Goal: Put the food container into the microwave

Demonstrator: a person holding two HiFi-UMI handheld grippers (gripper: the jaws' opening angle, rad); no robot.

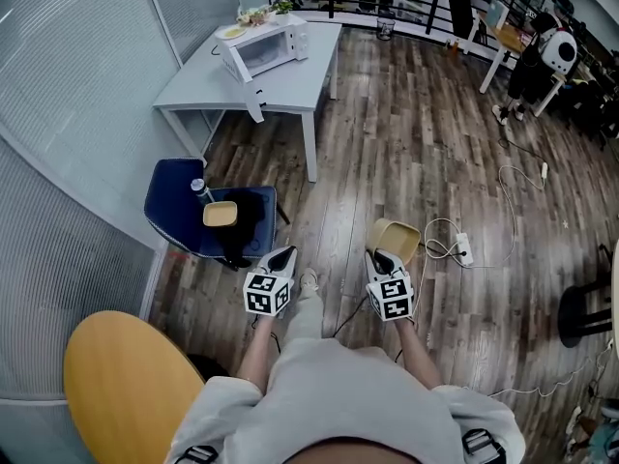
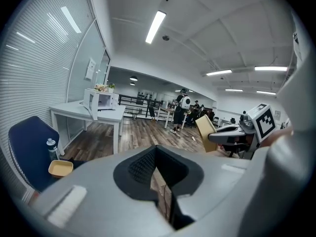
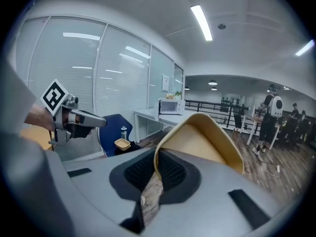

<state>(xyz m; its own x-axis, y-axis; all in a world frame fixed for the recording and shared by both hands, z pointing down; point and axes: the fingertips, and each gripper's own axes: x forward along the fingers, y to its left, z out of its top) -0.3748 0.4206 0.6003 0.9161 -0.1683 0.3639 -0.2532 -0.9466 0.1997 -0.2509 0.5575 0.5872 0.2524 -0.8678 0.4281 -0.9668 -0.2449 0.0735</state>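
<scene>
A tan food container (image 1: pixel 396 237) hangs tilted over the wood floor, and my right gripper (image 1: pixel 380 257) is shut on its rim. In the right gripper view the container (image 3: pixel 202 142) fills the space above the closed jaws. My left gripper (image 1: pixel 283 255) is beside it, shut and holding nothing. The white microwave (image 1: pixel 263 46) stands far ahead on a grey table (image 1: pixel 290 85), its door swung open to the left. A second tan container (image 1: pixel 220 214) rests on a blue chair (image 1: pixel 169 201) to my left.
A water bottle (image 1: pixel 200 189) stands on the chair beside the second container. A power strip (image 1: pixel 462 247) with cables lies on the floor to my right. A round yellow tabletop (image 1: pixel 126 385) is near left. A black stool (image 1: pixel 580 307) stands at right. A person (image 1: pixel 537 61) is far back.
</scene>
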